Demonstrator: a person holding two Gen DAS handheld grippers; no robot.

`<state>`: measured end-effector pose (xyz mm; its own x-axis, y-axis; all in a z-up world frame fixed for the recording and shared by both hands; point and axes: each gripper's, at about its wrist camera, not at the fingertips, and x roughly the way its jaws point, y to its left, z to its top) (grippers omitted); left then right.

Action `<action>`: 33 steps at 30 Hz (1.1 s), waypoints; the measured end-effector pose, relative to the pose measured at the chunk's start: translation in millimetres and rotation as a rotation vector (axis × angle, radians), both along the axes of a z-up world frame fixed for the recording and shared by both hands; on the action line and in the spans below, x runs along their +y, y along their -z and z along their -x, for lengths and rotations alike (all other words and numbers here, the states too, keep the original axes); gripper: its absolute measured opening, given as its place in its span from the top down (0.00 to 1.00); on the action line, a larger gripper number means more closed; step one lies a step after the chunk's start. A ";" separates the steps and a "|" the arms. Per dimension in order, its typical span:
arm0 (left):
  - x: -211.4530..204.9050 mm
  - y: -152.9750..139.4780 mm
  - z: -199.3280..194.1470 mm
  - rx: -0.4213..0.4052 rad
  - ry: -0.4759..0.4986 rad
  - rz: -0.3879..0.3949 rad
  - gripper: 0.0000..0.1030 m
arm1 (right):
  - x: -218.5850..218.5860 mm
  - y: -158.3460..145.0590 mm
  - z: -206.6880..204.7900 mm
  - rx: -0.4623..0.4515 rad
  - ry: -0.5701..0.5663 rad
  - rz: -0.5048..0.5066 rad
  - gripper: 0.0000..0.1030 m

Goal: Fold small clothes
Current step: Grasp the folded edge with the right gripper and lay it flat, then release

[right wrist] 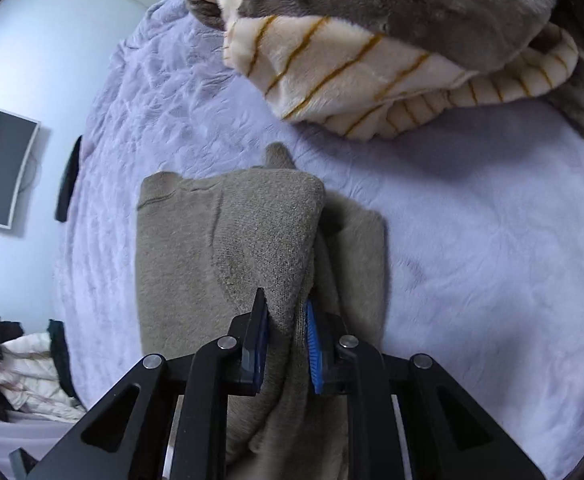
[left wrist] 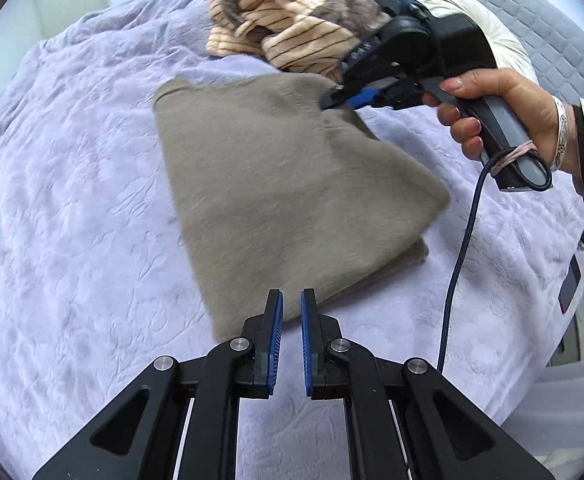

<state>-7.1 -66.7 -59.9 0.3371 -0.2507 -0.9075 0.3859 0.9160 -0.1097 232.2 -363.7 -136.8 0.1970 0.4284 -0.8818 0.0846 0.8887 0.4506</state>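
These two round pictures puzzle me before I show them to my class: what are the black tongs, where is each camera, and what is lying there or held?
No robot here: a person holds a hand-operated two-finger gripper in each hand, each carrying a wide-angle camera that looks along its fingers. One picture comes from the left gripper, whose jaws stand slightly apart with nothing between them. It also shows the right gripper in the person's hand. The other picture comes from that right gripper, pinching a fold of the grey-brown garment. The garment lies on a lilac bedspread, near a striped fleece heap.

The right hand-held gripper tips vanish into the grey garment (motion-blurred along its near edge).
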 end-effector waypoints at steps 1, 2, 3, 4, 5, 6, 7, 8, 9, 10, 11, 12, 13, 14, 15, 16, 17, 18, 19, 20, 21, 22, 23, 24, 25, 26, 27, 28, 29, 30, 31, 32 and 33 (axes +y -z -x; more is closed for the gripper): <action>5.1 -0.2 -0.8 0.008 -0.025 0.002 0.92 | -8.3 3.5 1.4 0.007 0.015 0.018 0.81; 11.4 0.8 -3.3 0.019 -0.055 0.003 0.92 | -12.1 5.8 2.1 0.017 0.028 0.024 0.75; 15.2 3.0 -8.2 0.027 -0.075 0.005 0.92 | -15.6 6.0 4.1 0.022 0.044 0.030 0.72; 20.7 5.3 -13.6 0.038 -0.103 0.012 0.92 | -19.5 4.5 7.1 0.021 0.054 0.034 0.63; 26.1 7.5 -18.6 0.050 -0.130 0.023 0.92 | -23.8 0.6 14.0 0.024 0.060 0.029 0.53; 30.2 9.9 -23.0 0.063 -0.149 0.033 0.92 | -27.7 -2.0 19.9 0.032 0.062 0.024 0.50; 33.9 11.9 -28.0 0.077 -0.169 0.040 0.92 | -31.5 -5.6 28.0 0.043 0.065 0.007 0.49; 36.2 13.6 -31.9 0.087 -0.184 0.043 0.92 | -37.3 -9.2 39.8 0.054 0.072 -0.028 0.49; 37.7 15.0 -36.1 0.096 -0.197 0.043 0.92 | -41.4 -12.3 50.1 0.063 0.079 -0.058 0.49; 38.9 16.4 -39.6 0.101 -0.206 0.042 0.92 | -44.3 -16.2 63.0 0.069 0.084 -0.090 0.49; 39.3 16.9 -42.6 0.107 -0.216 0.040 0.92 | -46.2 -21.5 77.8 0.066 0.083 -0.116 0.49; 38.9 18.5 -48.5 0.112 -0.222 0.036 0.92 | -46.6 -27.4 92.6 0.059 0.074 -0.132 0.49; 38.5 18.9 -48.9 0.114 -0.228 0.028 0.92 | -44.6 -32.2 103.5 0.054 0.062 -0.134 0.49; 37.3 20.0 -51.3 0.118 -0.232 0.020 0.92 | -41.0 -36.2 110.6 0.049 0.049 -0.132 0.57; 36.2 21.1 -53.3 0.123 -0.233 0.016 0.92 | -36.3 -40.8 116.6 0.038 0.038 -0.134 0.65; 34.7 23.2 -57.0 0.128 -0.232 0.013 0.92 | -31.2 -45.6 121.3 0.026 0.028 -0.139 0.75; 33.3 24.4 -58.4 0.134 -0.233 0.009 0.92 | -26.2 -50.0 124.7 0.016 0.021 -0.146 0.76; 31.8 25.9 -58.9 0.139 -0.235 0.004 0.92 | -21.7 -54.1 126.4 0.005 0.020 -0.158 0.77; 31.6 26.4 -58.6 0.145 -0.238 -0.002 0.92 | -13.6 -56.5 125.6 -0.005 0.013 -0.187 0.77; 31.4 27.9 -59.7 0.151 -0.239 -0.004 0.92 | -7.2 -57.0 124.6 -0.007 0.001 -0.202 0.77; 30.8 27.8 -58.6 0.157 -0.241 -0.006 0.92 | 0.1 -55.6 122.1 -0.009 -0.017 -0.197 0.77; 30.9 29.6 -59.4 0.166 -0.246 -0.007 0.92 | 5.9 -53.1 120.2 -0.009 -0.037 -0.172 0.77; 31.6 32.8 -60.9 0.177 -0.254 -0.011 0.92 | 10.0 -49.2 118.4 -0.002 -0.047 -0.145 0.77; 31.3 35.8 -62.4 0.188 -0.259 -0.017 0.92 | 12.3 -41.8 116.7 0.018 -0.052 -0.111 0.77; 32.0 38.6 -63.2 0.196 -0.266 -0.022 0.92 | 11.2 -31.3 115.5 0.046 -0.046 -0.083 0.77; 32.2 40.5 -64.1 0.200 -0.271 -0.023 0.92 | 7.1 -16.8 114.3 0.082 -0.029 -0.045 0.77; 32.7 41.8 -64.5 0.203 -0.276 -0.023 0.92 | 1.5 -3.7 114.7 0.123 -0.006 -0.009 0.81; 32.8 42.5 -65.0 0.204 -0.282 -0.028 0.73 | -6.5 10.1 117.1 0.171 0.029 -0.003 0.85; 33.5 42.4 -65.4 0.203 -0.292 -0.036 0.30 | -16.7 21.3 122.4 0.203 0.078 -0.046 0.85; 34.7 41.6 -65.5 0.194 -0.309 -0.046 0.13 | -22.7 25.4 126.6 0.213 0.110 -0.078 0.85; 36.5 37.7 -64.2 0.163 -0.326 -0.048 0.07 | -27.5 26.3 131.4 0.214 0.130 -0.103 0.85; 36.4 36.5 -63.6 0.157 -0.322 -0.046 0.07 | -28.9 23.9 136.1 0.204 0.129 -0.108 0.85; 36.5 37.4 -64.2 0.166 -0.319 -0.048 0.06 | -27.9 22.2 138.0 0.199 0.118 -0.100 0.85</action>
<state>57.1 -30.2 -97.3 0.2391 -0.1121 -0.9645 0.0600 0.9931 -0.1006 94.2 -391.6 -159.0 0.0773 0.5000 -0.8626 0.2811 0.8191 0.5000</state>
